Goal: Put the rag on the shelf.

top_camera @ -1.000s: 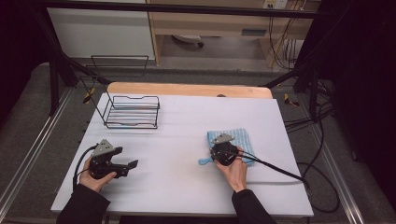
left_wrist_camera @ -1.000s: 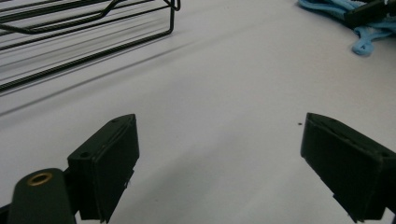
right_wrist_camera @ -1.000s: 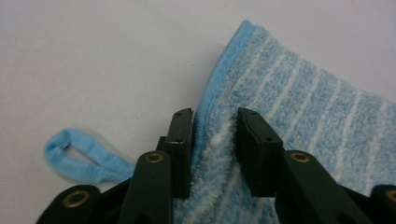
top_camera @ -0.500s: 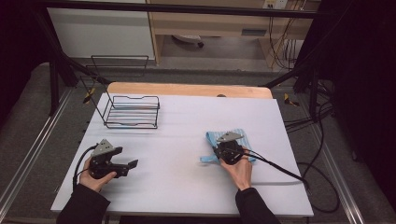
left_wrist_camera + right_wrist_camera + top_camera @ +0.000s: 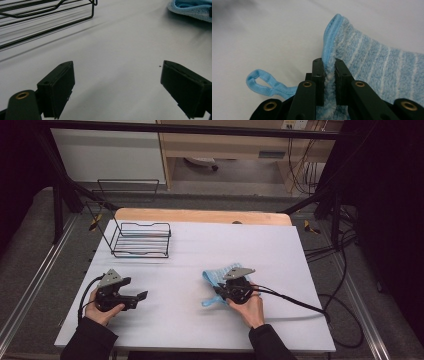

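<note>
A light blue striped towel (image 5: 218,276) lies on the white table, right of centre. My right gripper (image 5: 223,292) is shut on the towel's (image 5: 372,62) edge, the cloth pinched between both jaws (image 5: 329,72). A small blue hanging loop (image 5: 262,83) lies on the table left of the jaws. My left gripper (image 5: 141,296) rests low at the front left, open, with nothing between its wide-apart fingers (image 5: 58,86). The towel's corner (image 5: 192,10) shows far off at the upper right of the left gripper view.
A black wire rack (image 5: 141,240) stands at the back left of the table (image 5: 200,330), also seen in the left gripper view (image 5: 47,15). A wooden board (image 5: 200,216) runs along the far edge. Cables (image 5: 295,302) trail off to the right.
My right gripper has moved a little toward the person and to the right with the towel edge, pulling the towel along. The left gripper has stayed in place.
</note>
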Motion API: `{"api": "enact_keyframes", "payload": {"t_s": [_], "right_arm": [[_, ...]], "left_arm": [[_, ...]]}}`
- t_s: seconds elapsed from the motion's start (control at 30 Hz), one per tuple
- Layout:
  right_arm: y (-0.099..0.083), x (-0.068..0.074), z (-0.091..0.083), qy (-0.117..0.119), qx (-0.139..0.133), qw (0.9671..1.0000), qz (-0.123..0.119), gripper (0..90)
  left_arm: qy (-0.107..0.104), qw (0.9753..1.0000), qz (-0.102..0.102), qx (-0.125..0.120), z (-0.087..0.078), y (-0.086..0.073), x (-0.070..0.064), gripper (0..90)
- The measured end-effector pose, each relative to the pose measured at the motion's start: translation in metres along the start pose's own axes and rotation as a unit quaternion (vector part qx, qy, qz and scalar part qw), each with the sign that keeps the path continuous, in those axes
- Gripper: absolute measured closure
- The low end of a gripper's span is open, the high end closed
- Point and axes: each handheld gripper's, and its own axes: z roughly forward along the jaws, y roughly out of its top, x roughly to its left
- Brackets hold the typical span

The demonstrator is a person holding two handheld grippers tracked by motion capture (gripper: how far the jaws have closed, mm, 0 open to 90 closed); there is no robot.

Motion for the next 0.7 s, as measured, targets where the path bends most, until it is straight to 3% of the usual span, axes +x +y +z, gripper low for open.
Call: {"api": "enact_keyframes", "payload": {"t_s": [0.27, 0.7], "right_arm": [[0.005, 0.022, 0.008, 0.039, -0.002, 0.999, -0.021, 81.2], [0.008, 0.054, 0.023, 0.09, 0.003, 0.9949, -0.046, 81.1]], "left_arm": [[-0.001, 1.0, -0.001, 0.0, 0.0, 0.0, 0.0, 12.0], [-0.002, 1.0, -0.003, 0.001, 0.001, 0.0, 0.0, 12.0]]}}
